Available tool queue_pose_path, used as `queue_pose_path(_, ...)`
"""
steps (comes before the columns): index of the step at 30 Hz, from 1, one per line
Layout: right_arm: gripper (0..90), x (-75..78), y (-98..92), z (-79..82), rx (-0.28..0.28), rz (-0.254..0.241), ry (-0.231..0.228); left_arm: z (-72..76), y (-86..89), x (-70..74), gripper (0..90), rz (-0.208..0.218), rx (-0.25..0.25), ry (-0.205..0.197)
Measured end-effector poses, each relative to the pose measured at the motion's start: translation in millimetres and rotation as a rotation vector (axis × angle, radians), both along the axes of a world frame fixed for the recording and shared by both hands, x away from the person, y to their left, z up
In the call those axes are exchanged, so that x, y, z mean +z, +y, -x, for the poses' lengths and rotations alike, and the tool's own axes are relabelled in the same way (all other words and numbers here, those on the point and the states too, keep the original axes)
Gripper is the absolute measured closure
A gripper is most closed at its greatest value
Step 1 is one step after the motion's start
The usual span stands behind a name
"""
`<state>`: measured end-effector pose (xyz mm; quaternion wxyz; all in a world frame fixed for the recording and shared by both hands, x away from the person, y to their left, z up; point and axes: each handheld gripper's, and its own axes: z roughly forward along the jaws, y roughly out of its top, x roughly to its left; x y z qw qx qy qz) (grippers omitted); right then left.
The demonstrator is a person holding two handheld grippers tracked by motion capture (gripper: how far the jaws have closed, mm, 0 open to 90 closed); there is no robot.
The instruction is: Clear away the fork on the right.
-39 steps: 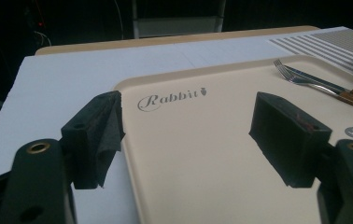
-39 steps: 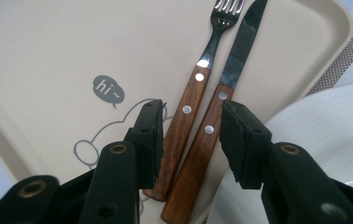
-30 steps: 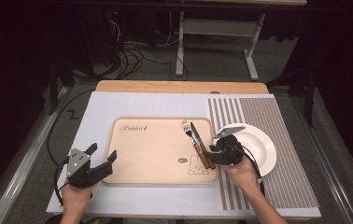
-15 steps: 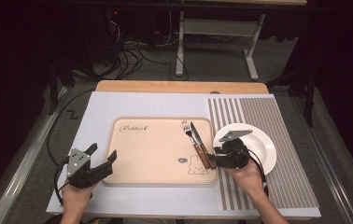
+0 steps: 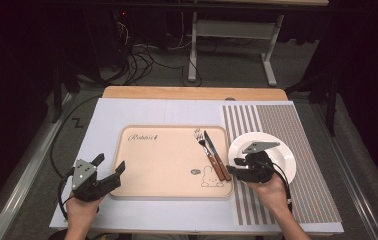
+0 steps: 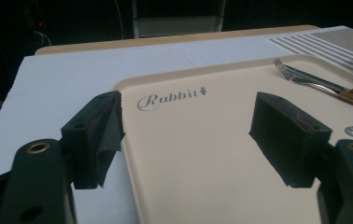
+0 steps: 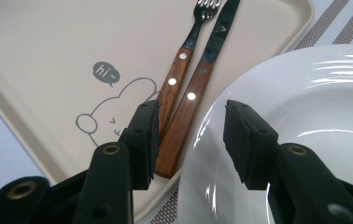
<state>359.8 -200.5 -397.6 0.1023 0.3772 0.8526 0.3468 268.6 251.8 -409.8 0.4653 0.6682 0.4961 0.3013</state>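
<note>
A beige tray (image 5: 167, 160) printed with "Rabbit" and a rabbit drawing lies on a white mat (image 5: 127, 110). A wooden-handled fork (image 5: 203, 145) and knife (image 5: 216, 157) lie side by side on the tray's right part. A white plate (image 5: 277, 150) sits on the striped mat (image 5: 302, 120) just right of the tray. My right gripper (image 5: 237, 167) is open over the plate's left rim; in the right gripper view (image 7: 191, 114) one jaw stands over the handle ends of fork (image 7: 179, 74) and knife (image 7: 198, 88), the other over the plate (image 7: 314, 107). My left gripper (image 5: 110, 163) stands wide open at the tray's near left corner (image 6: 188, 109).
The wooden table edge (image 5: 192, 92) runs along the back. Beyond it stand a metal frame (image 5: 227, 30) and cables (image 5: 142, 55) on a dark floor. The tray's left and middle part (image 6: 202, 154) is bare.
My right gripper has shifted a little to the right, from the tray's right edge onto the plate's left rim. The left gripper has stayed where it was.
</note>
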Motion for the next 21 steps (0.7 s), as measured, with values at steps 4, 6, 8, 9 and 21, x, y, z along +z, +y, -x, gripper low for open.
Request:
queue_pose_path(4, 56.9, 0.4, -2.8, 1.1, -0.007, -0.005, 0.001, -0.3, 0.0, -0.1, 26.0, 0.000, 0.000, 0.000)
queue_pose_path(6, 55.7, 0.4, -4.8, 2.3, -0.012, -0.008, -0.001, -0.3, -0.2, -0.2, 26.0, -0.001, -0.001, 0.000)
queue_pose_path(8, 55.4, 0.4, -7.2, 3.0, -0.013, -0.008, -0.003, -0.2, -0.2, -0.1, 26.0, -0.005, -0.003, -0.001)
queue_pose_path(9, 55.4, 0.5, -8.8, 3.7, -0.016, -0.010, -0.005, -0.2, -0.2, -0.1, 26.0, -0.005, -0.003, -0.001)
queue_pose_path(21, 49.8, 1.6, -26.2, 11.3, -0.033, -0.039, -0.051, 0.1, -0.7, -0.1, 26.0, -0.007, -0.001, -0.001)
